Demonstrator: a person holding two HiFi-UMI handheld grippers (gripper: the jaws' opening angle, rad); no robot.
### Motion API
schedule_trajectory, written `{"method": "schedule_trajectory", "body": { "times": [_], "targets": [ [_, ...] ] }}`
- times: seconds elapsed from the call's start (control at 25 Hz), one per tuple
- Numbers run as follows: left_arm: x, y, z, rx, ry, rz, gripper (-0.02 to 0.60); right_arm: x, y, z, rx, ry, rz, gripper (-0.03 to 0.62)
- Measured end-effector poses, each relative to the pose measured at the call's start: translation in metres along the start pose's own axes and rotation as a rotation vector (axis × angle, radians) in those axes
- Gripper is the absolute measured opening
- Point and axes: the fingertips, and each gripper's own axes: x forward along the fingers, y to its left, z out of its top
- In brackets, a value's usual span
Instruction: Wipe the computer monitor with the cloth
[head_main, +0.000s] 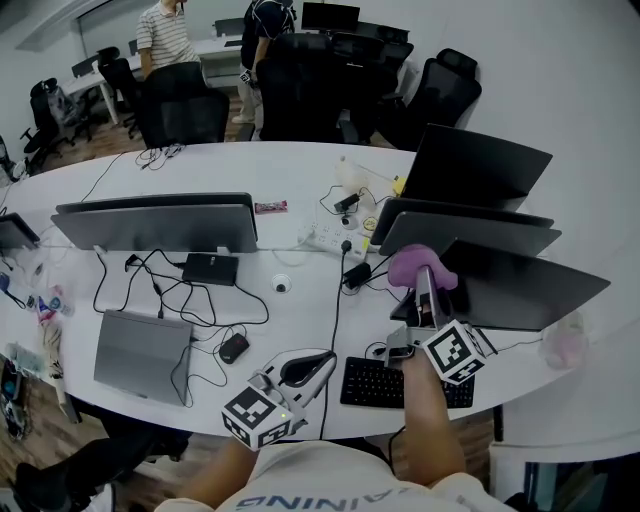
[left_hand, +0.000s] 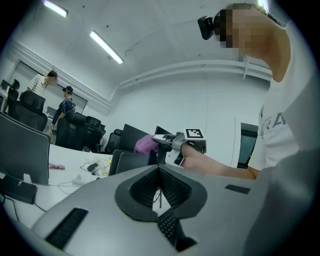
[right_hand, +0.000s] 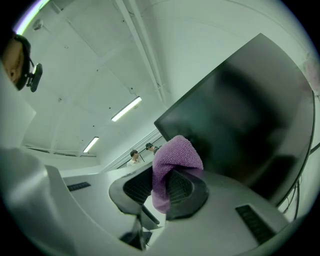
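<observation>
My right gripper (head_main: 424, 280) is shut on a purple cloth (head_main: 418, 266), held up at the left edge of the nearest dark monitor (head_main: 530, 290). In the right gripper view the cloth (right_hand: 175, 155) bunches out between the jaws of the right gripper (right_hand: 162, 172), close in front of the black monitor screen (right_hand: 250, 115); I cannot tell if it touches. My left gripper (head_main: 326, 360) hovers low over the table's front edge, shut and empty. In the left gripper view its jaws (left_hand: 159, 172) meet, and beyond them show the cloth (left_hand: 145, 145) and the right gripper (left_hand: 167, 142).
A black keyboard (head_main: 375, 382) lies under the right forearm. A mouse (head_main: 233, 347), a laptop (head_main: 140, 352) and cables are at the left. More monitors (head_main: 155, 222) (head_main: 470, 165) stand on the white table (head_main: 250, 165), with a power strip (head_main: 325, 238) mid-table. Two people (head_main: 165, 35) stand far back.
</observation>
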Motion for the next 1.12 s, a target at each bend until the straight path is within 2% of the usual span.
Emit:
{"method": "schedule_trajectory", "body": {
  "times": [0.8, 0.96, 1.12],
  "targets": [
    [-0.005, -0.002, 0.005, 0.0, -0.027, 0.01, 0.007, 0.004, 0.041, 0.054, -0.025, -0.102, 0.04, 0.055],
    [-0.006, -0.003, 0.004, -0.001, -0.034, 0.012, 0.008, 0.001, 0.052, 0.067, -0.115, -0.13, 0.051, 0.054],
    [-0.008, -0.005, 0.002, -0.007, -0.044, 0.009, 0.006, -0.005, 0.072, 0.083, -0.277, -0.148, 0.082, 0.054]
  ]
}}
